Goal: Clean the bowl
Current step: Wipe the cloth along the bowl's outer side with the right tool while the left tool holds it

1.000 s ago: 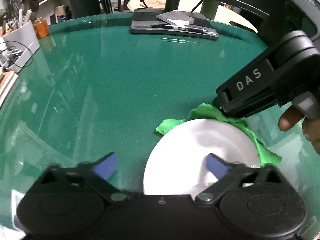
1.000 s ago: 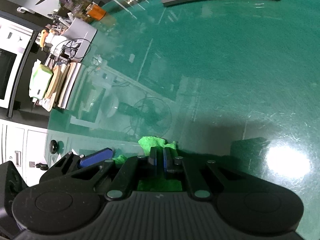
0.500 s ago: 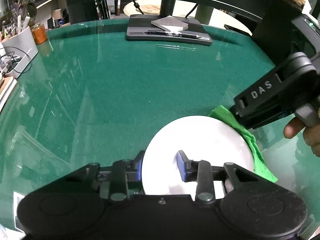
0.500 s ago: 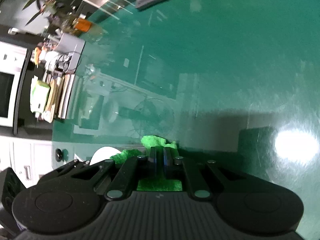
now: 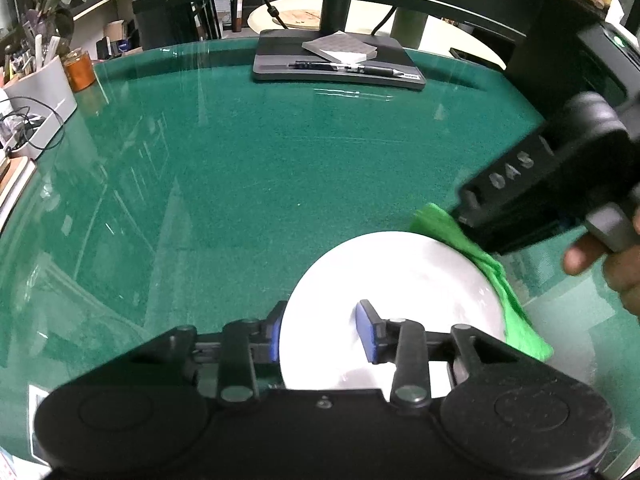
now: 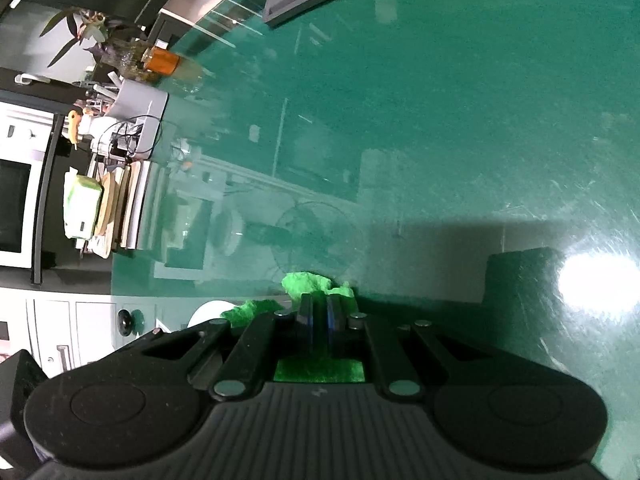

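A white bowl (image 5: 400,272) rests on the green glass table (image 5: 240,152), close in front of my left gripper (image 5: 320,334). Its fingers straddle the bowl's near-left rim, one blue pad outside and one inside. The jaws are opening slightly with the rim still between them. My right gripper (image 5: 466,218) comes in from the right, shut on a bright green cloth (image 5: 500,276) that drapes over the bowl's far-right rim. In the right wrist view the shut fingers (image 6: 319,312) pinch the cloth (image 6: 304,284), and only a sliver of the bowl (image 6: 206,312) shows.
A dark monitor stand (image 5: 336,60) holding a pen and a notepad sits at the table's far edge. An orange jar (image 5: 80,70) and a grey organiser (image 5: 40,96) with cables stand at the far left. A hand (image 5: 612,264) holds the right gripper's trigger.
My left jaws closed from wide apart onto the bowl's near rim. The right gripper slid the cloth rightward along the far rim and rolled a little.
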{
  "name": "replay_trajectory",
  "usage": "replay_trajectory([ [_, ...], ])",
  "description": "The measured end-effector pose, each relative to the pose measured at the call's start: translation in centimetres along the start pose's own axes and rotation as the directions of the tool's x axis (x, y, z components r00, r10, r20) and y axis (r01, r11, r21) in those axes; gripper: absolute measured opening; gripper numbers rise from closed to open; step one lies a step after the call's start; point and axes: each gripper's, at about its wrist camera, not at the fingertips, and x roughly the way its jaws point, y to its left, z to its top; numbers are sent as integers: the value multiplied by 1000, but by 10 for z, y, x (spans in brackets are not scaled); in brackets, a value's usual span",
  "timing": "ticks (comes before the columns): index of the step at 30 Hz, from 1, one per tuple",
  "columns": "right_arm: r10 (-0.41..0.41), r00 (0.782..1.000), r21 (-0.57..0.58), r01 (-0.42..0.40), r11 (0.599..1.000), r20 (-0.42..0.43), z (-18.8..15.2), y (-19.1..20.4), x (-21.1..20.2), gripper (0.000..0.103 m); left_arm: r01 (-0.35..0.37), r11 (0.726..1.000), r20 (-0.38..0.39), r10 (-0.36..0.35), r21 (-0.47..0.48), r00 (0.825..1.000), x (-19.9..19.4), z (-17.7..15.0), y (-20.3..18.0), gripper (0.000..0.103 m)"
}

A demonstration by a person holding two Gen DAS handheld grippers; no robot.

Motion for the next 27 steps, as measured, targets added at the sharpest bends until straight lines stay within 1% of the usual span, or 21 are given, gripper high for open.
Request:
replay_trajectory([
  [3,28,1000,-10,-28,1000,9,5,8,9,8,-1,1000,-1,1,-3,1000,0,1,0,38],
  [5,42,999,-4,-42,999,10,6,8,11,8,-1,1000,-2,1,-9,1000,1,1,1,41],
  [8,34,999,22,-34,999,9,-2,-2,3,8,4,1000,-3,-4,-19,1000,2,0,2,45],
  [10,15,1000,34,-15,999,3,-8,-8,-3,8,6,1000,-4,-6,-24,1000,2,0,2,45],
  [14,23,1000,68,-24,997,7,-11,-13,-4,8,1,1000,-5,-1,-20,1000,2,0,1,45],
  [17,41,999,59,-42,997,24,-4,-6,4,8,-2,1000,-6,2,-18,1000,2,0,0,46],
  [20,74,996,78,-78,994,43,-3,-4,10,8,-4,1000,-5,4,-16,1000,2,0,0,46],
  [27,56,995,154,-68,986,81,-23,-23,-13,8,-9,1000,-5,9,-12,1000,1,-1,-2,47],
])
